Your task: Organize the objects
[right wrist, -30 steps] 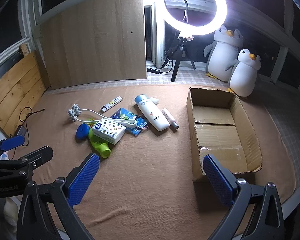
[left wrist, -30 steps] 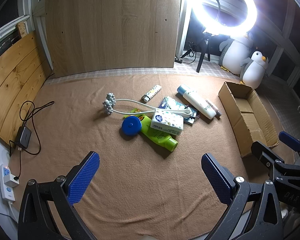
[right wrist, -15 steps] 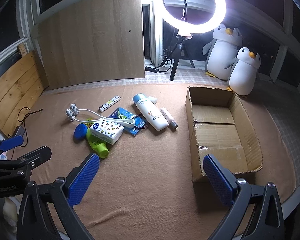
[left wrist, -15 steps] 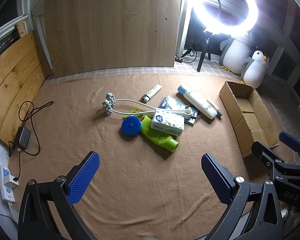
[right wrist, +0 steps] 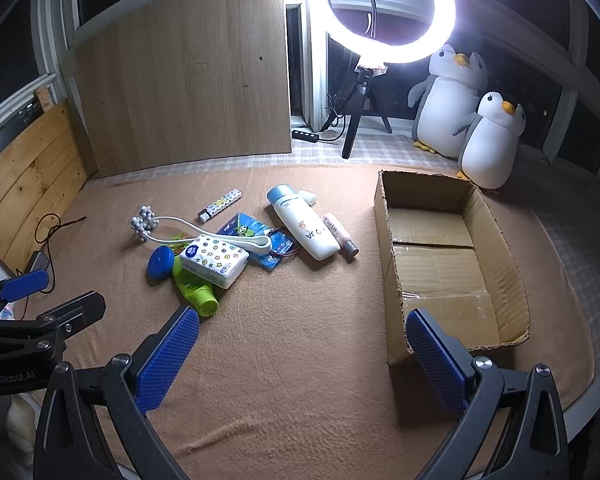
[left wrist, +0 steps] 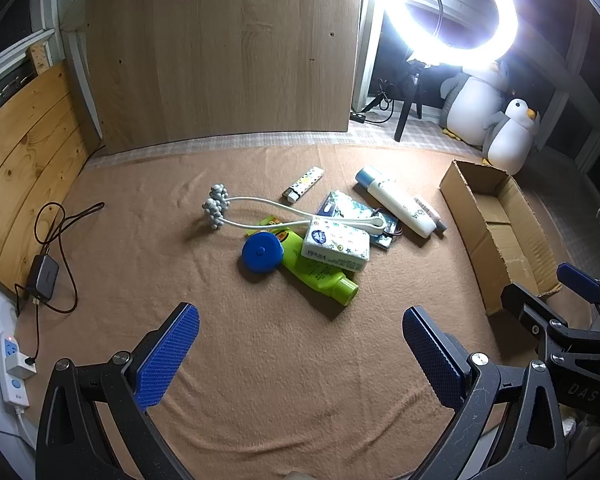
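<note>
A pile of small objects lies mid-carpet: a tissue pack on a green bottle, a blue round cap, a white beaded massager, a white bottle with blue cap, a lighter and a pink tube. An open cardboard box lies to the right. My left gripper is open and empty, short of the pile. My right gripper is open and empty, between pile and box.
A power strip, adapter and cables lie at the left edge by wooden panels. A ring light on a tripod and two plush penguins stand at the back. A wooden board leans against the wall.
Both grippers have drifted slightly back from the pile; the objects and box sit a little farther away in view. Jaws stay open.
</note>
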The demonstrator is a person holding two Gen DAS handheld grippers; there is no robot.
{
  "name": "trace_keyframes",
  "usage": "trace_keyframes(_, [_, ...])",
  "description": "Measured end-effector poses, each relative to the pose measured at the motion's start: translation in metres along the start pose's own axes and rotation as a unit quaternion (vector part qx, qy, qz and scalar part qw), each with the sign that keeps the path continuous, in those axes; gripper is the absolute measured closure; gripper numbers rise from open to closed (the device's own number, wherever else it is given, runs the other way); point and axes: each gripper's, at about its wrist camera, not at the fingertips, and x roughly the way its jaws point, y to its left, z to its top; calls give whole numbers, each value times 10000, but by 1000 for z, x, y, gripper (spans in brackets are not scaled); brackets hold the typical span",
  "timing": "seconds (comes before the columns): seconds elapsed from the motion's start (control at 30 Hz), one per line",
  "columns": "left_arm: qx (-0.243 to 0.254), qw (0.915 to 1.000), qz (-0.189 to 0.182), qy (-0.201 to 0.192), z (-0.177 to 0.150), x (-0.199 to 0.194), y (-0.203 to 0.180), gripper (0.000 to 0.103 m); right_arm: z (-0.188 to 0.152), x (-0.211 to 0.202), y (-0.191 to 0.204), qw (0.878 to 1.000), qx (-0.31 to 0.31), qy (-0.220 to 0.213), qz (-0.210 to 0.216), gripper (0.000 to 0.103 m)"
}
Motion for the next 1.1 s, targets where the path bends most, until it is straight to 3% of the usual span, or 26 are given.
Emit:
trace_keyframes(0.8, [34,9999,-32,128,2,17,4,0,-2,10,-2,9999,92,118,-1,1])
trace_keyframes(1.1, [133,9998,-10,156,7,27,2,0,-2,16,-6,9996,170,220,44,7])
